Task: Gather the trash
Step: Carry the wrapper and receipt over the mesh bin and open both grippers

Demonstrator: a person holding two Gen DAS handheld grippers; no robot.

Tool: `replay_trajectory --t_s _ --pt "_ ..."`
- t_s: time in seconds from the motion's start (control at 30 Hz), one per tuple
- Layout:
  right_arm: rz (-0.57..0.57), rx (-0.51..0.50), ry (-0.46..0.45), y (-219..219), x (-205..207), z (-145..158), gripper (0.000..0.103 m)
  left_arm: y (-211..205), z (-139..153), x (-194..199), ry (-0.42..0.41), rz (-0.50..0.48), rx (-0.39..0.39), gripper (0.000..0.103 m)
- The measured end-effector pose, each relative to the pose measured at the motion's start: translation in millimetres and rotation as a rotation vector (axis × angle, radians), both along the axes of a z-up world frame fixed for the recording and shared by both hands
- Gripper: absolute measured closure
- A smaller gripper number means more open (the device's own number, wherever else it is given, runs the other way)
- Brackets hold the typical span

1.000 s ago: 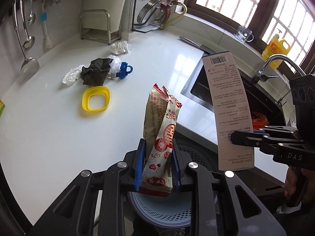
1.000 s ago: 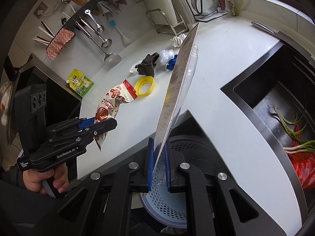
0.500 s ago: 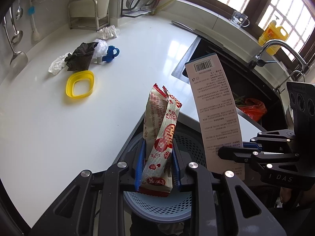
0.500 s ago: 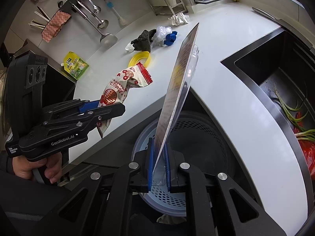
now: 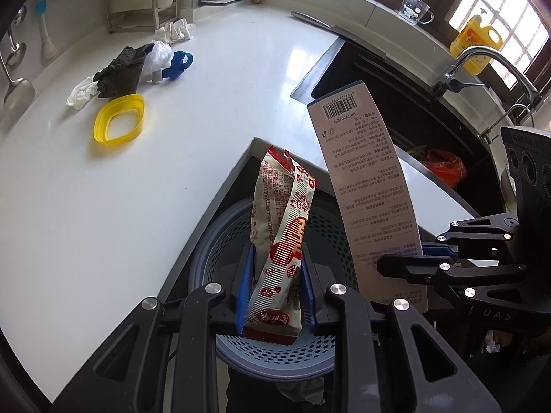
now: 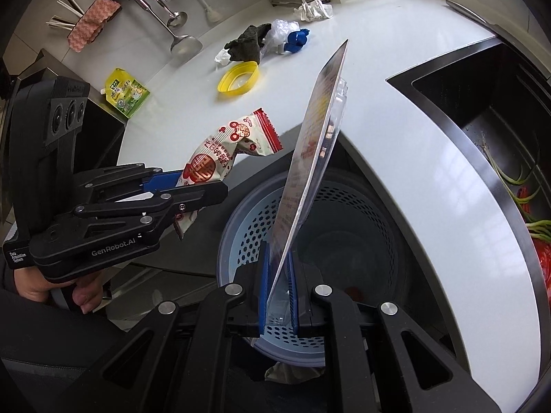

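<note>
Your left gripper (image 5: 274, 301) stays clamped on the red-and-white snack wrapper (image 5: 280, 237); your right gripper (image 6: 277, 296) is pinched nearly shut on the flat blister card (image 6: 311, 158). Both have sunk in the last second, so the perforated blue bin (image 5: 330, 237) now sits directly beneath them, near the counter's (image 5: 103, 206) cut corner. Release looks next. The yellow ring (image 5: 118, 124) and black rag (image 5: 120, 72) wait far left.

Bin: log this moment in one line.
left tongs: shut on wrapper | right tongs: shut on card | both over bin | nothing dropped
</note>
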State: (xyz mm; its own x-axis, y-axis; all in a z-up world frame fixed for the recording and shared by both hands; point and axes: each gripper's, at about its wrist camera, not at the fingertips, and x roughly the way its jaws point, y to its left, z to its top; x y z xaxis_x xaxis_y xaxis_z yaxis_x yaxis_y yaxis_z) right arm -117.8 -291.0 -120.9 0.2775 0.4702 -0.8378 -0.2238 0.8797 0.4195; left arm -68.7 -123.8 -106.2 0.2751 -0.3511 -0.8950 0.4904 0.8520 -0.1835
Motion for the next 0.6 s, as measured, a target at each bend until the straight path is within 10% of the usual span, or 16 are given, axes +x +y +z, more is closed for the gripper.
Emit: replay_trajectory --t_s 0.6 --pt "0.063 -0.045 0.038 9.1 -2.9 -35.8 0.093 -6.9 -31.4 -5.1 0.058 -0.021 0.057 0.078"
